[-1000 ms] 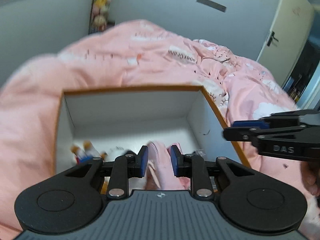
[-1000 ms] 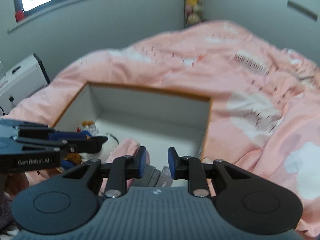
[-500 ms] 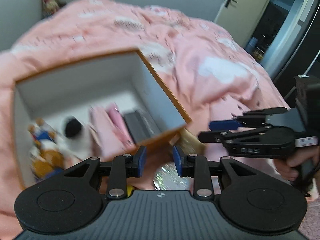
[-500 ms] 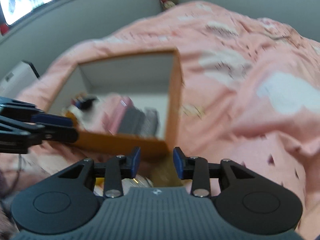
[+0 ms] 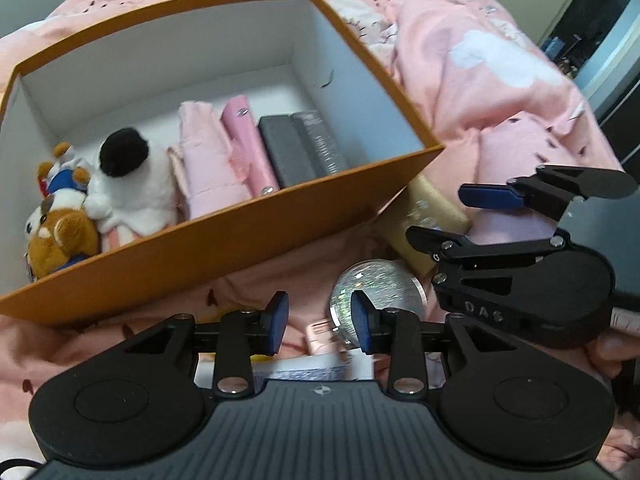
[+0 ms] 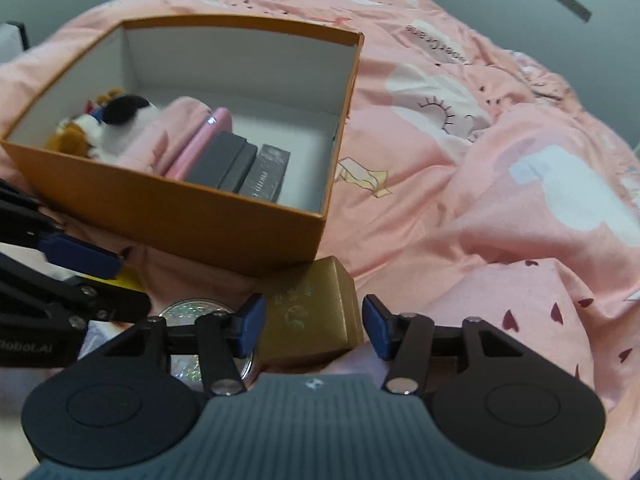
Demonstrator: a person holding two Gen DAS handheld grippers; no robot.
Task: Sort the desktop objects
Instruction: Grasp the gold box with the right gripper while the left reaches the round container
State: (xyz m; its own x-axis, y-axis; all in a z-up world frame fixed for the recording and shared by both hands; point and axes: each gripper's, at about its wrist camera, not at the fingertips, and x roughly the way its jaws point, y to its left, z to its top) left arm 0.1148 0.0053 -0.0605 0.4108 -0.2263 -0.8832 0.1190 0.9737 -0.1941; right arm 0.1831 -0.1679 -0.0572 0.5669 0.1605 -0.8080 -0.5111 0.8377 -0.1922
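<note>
An orange box [image 5: 224,240] with white inside walls sits on the pink bed; it also shows in the right wrist view [image 6: 200,216]. It holds plush toys [image 5: 116,184], pink pouches [image 5: 216,156] and grey cases [image 5: 300,148]. A gold box [image 6: 312,312] lies in front of it, between the open jaws of my right gripper [image 6: 312,324]. A glittery round disc [image 5: 380,292] lies beside it, near my open, empty left gripper [image 5: 320,320].
A pink quilt [image 6: 480,160] covers the bed all around. A small pink item [image 5: 320,336] and a white packet [image 5: 308,368] lie under the left gripper. A yellow item [image 6: 128,280] lies by the box front. A doorway [image 5: 600,20] is at the right.
Both grippers have pulled back from over the box and dropped in front of it. The right jaws have opened wider and now flank the gold box.
</note>
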